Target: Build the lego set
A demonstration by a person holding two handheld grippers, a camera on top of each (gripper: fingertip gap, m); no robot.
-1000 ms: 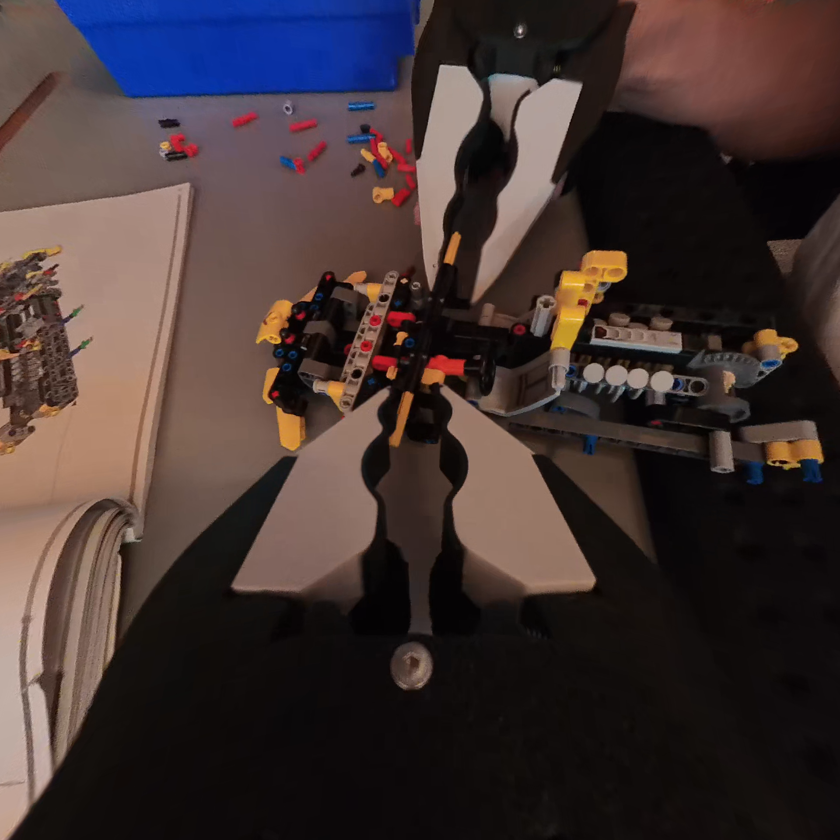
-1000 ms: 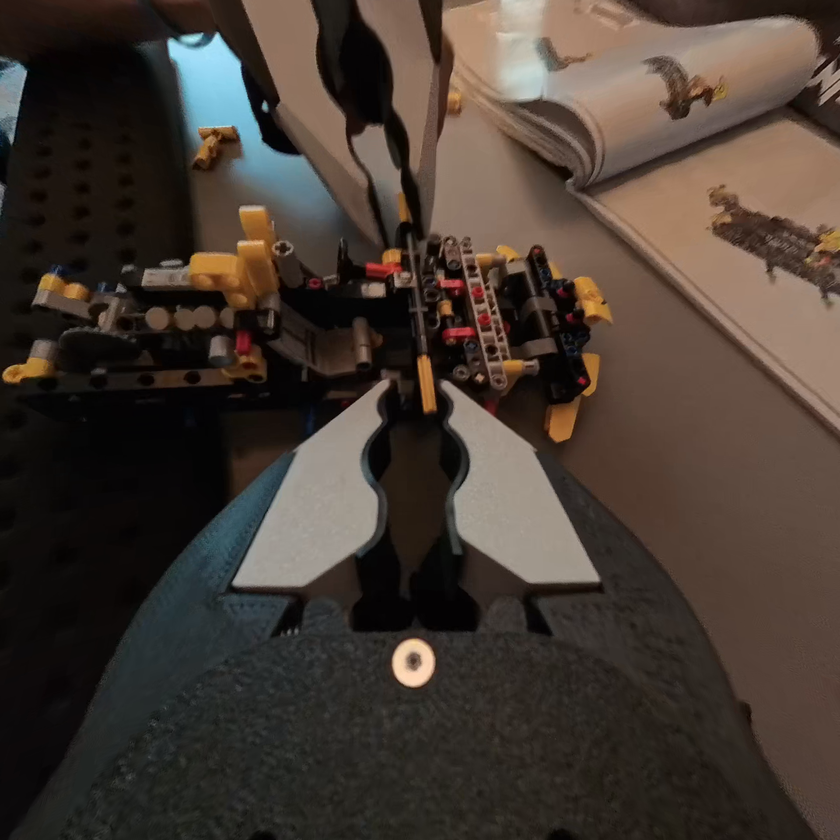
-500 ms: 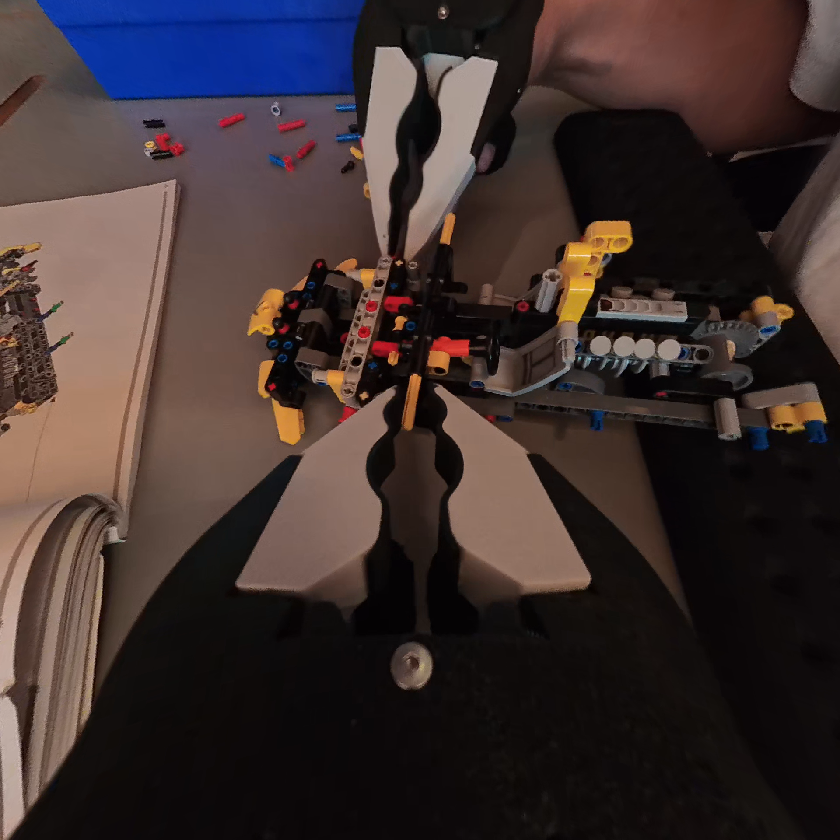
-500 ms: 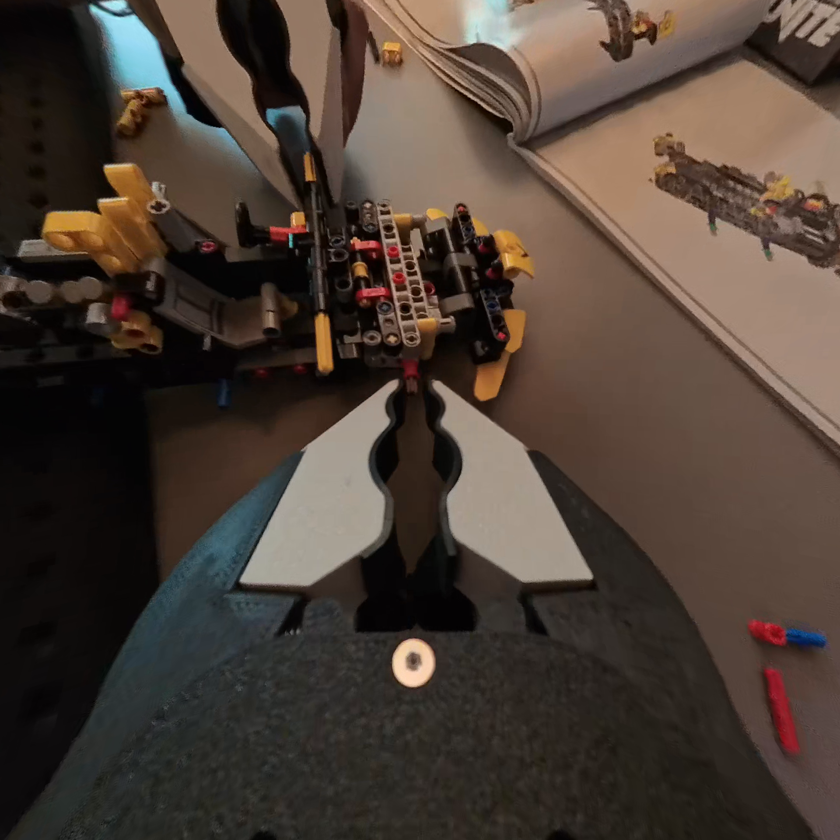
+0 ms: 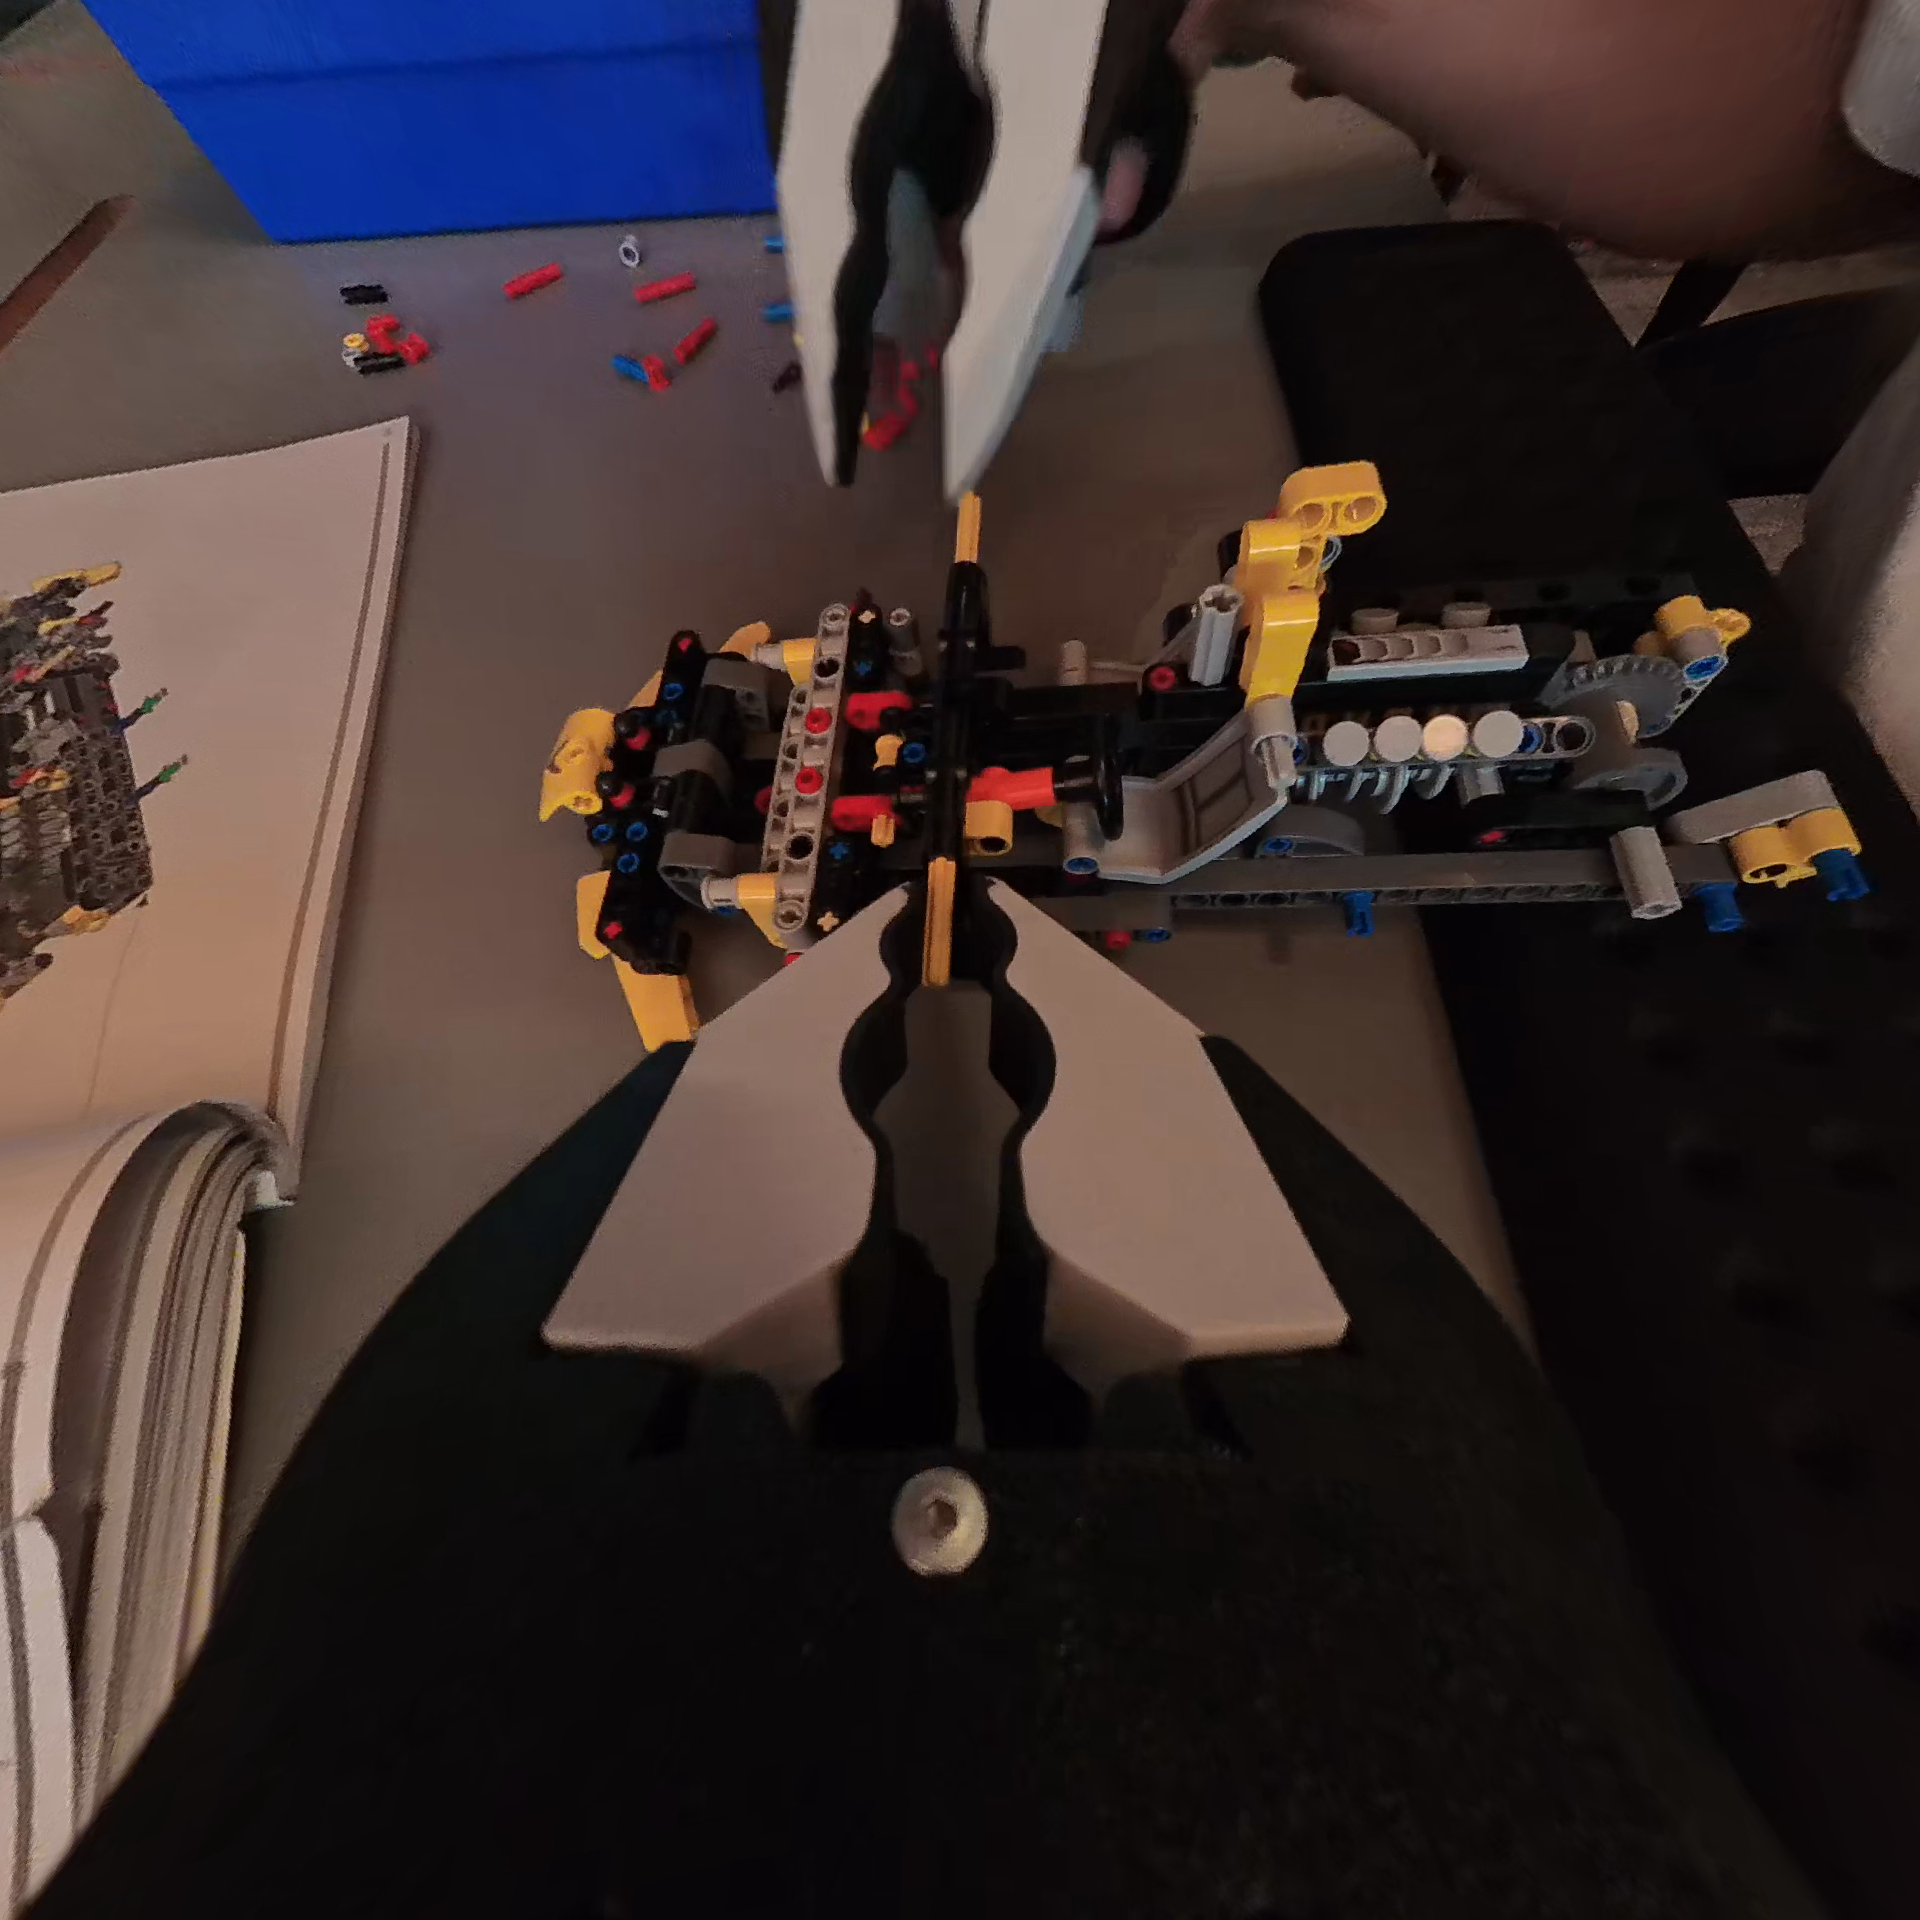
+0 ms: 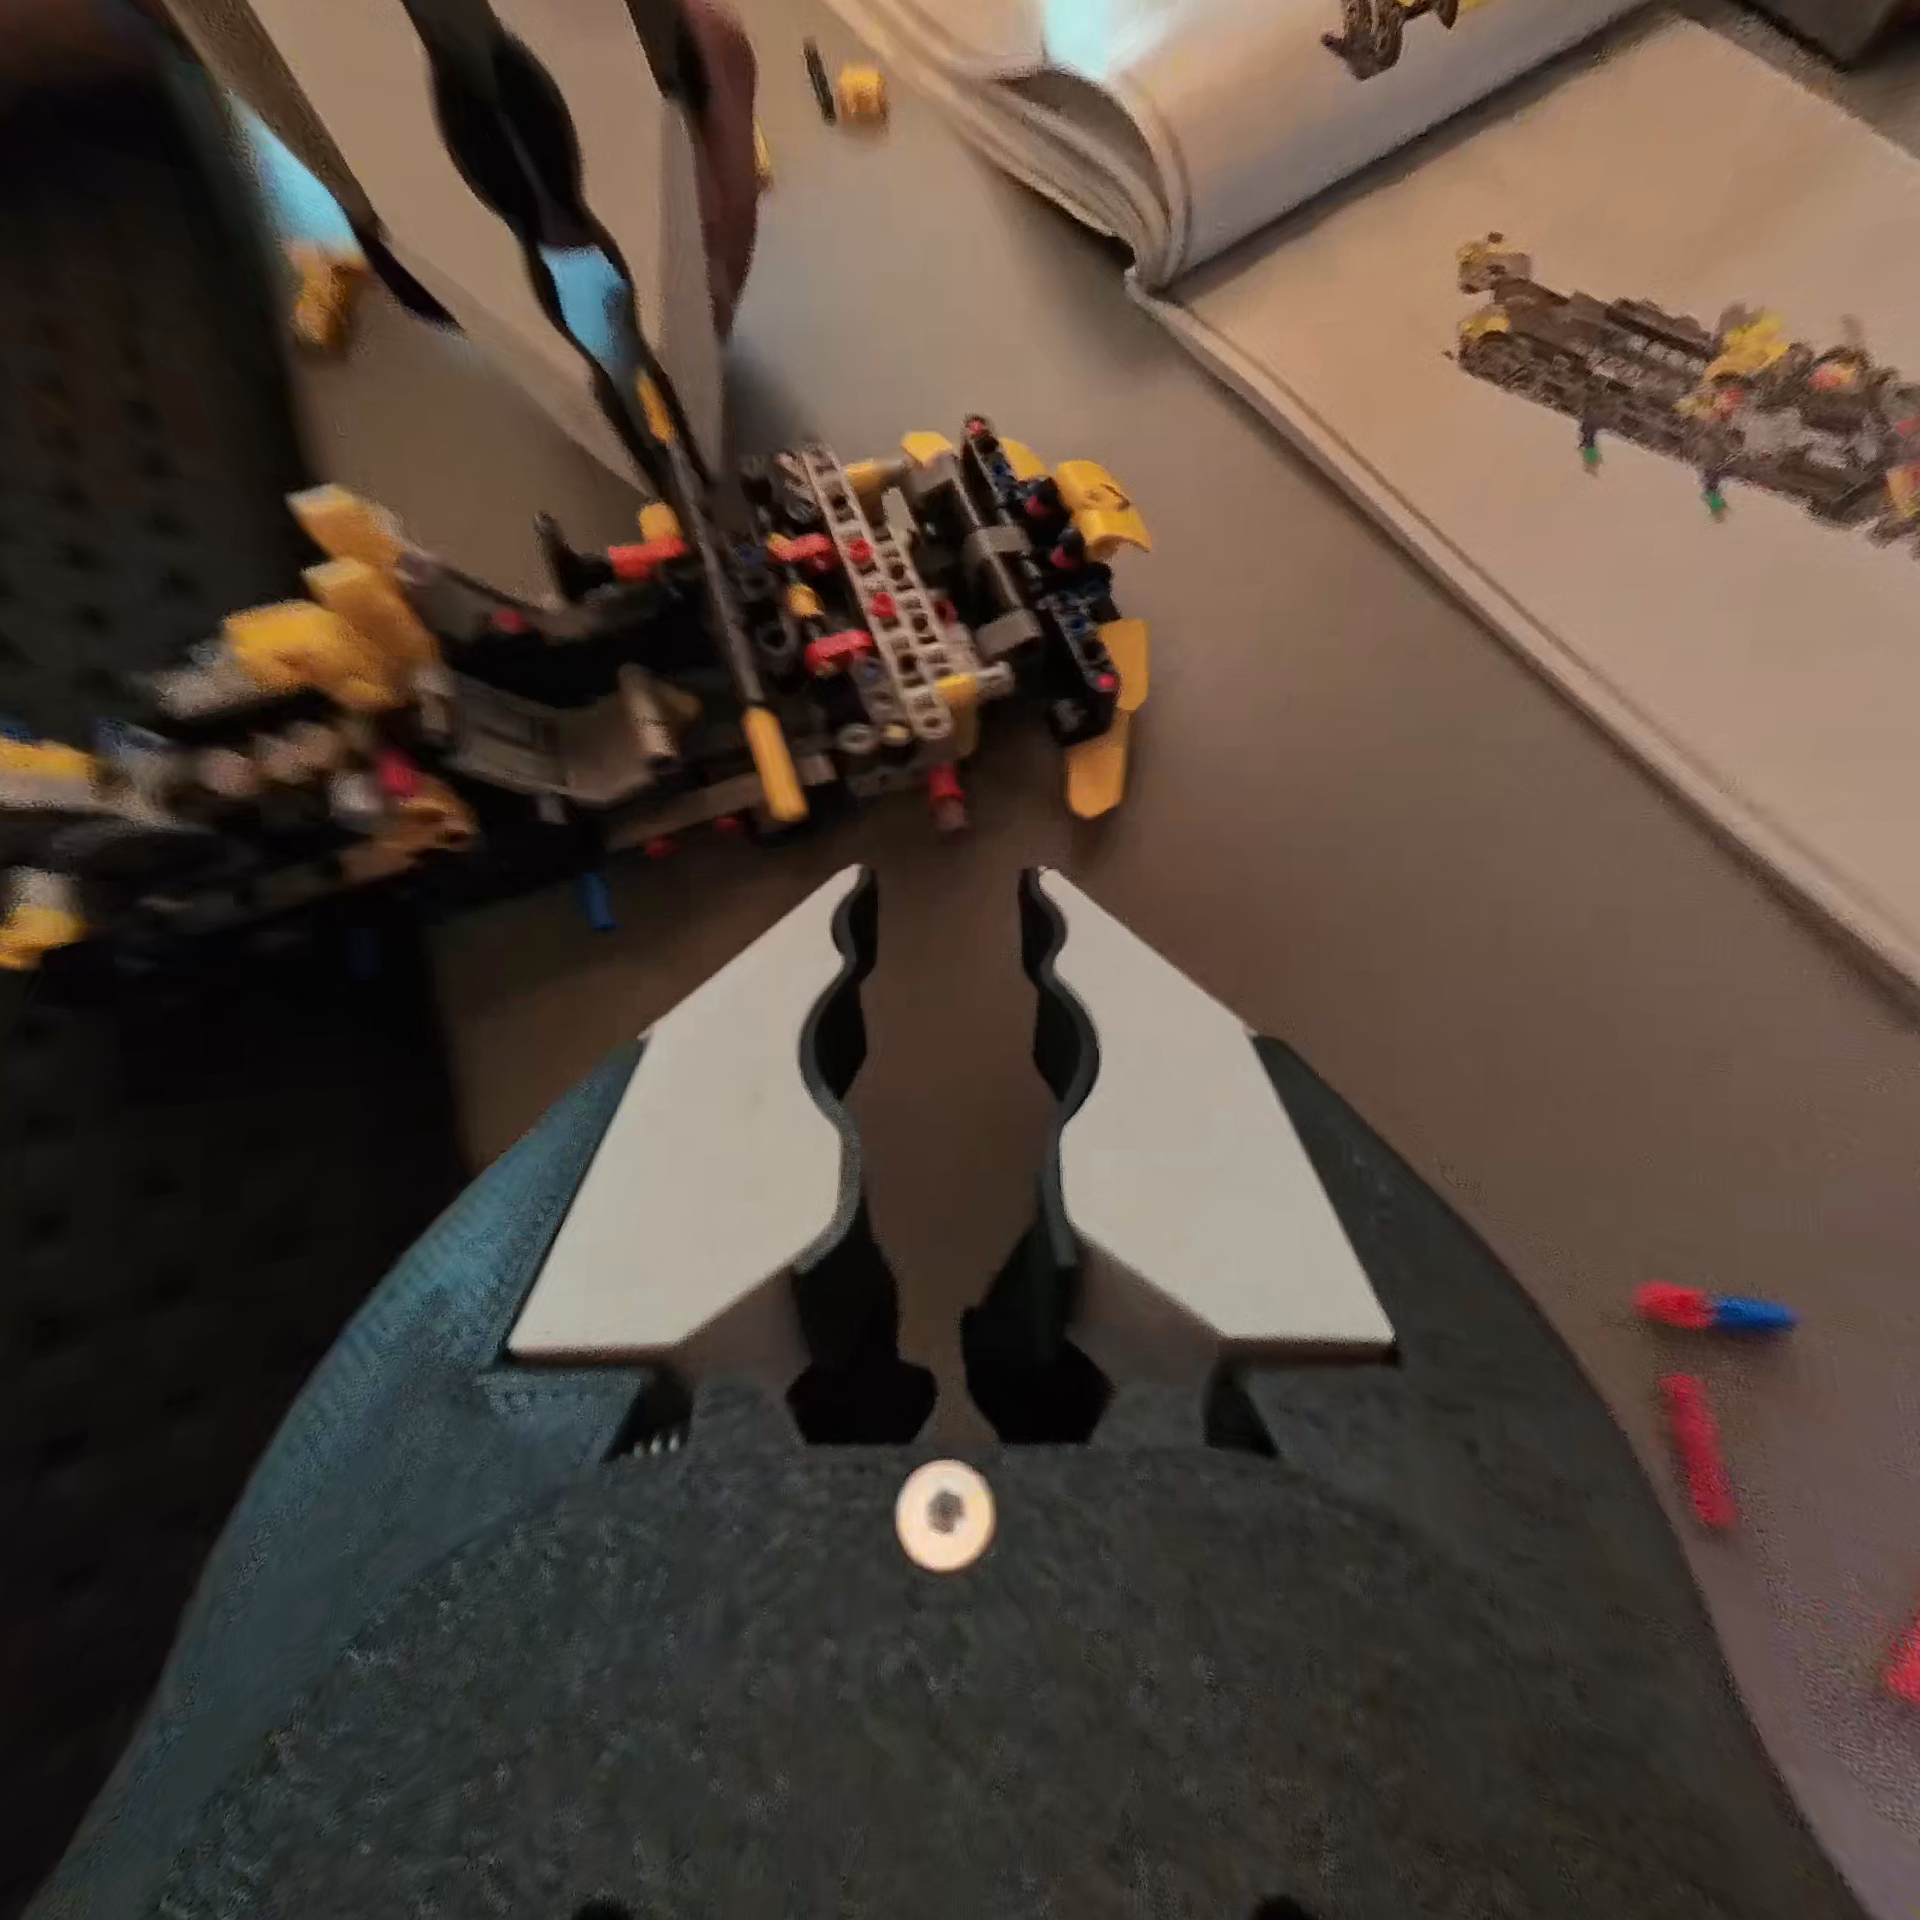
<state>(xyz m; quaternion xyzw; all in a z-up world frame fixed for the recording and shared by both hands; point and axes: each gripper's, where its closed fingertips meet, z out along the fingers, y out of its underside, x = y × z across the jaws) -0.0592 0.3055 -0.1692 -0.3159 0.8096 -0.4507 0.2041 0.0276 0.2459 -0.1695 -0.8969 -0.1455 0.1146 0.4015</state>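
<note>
Build looked partway done. The Lego model (image 5: 1039, 769), a long black/grey/yellow Technic chassis, lay on the grey worktop (image 5: 582, 540) w/ its rear end over a black perforated mat (image 5: 1621, 1195). Front block w/ yellow fenders, grey beam, red pins and a row of light-grey discs were already on. The open instruction booklet (image 5: 208, 748) pictured a fuller, denser model, so plenty of steps seemed left; loose red/blue pins (image 5: 665, 312) lay unused beyond.

Left claw (image 5: 943, 914) was pinched on the near yellow tip of the black-and-yellow axle (image 5: 954, 727) that ran across the chassis; in the right wrist view its fingers are blurred but narrow round the same rod. Right claw (image 6: 945, 883) was spread and empty, just short of the model, touching nothing.

Room: open worktop sat betw. right claw and model, and to the claw's right as far as the booklet's edge (image 6: 1558, 665), w/ a red-blue pin (image 6: 1714, 1311) nearby. Left side was tighter: booklet spine close by. A blue bin (image 5: 447, 114) closed off the far side. Mat edge under the chassis could prob. snag or tilt it if slid.
</note>
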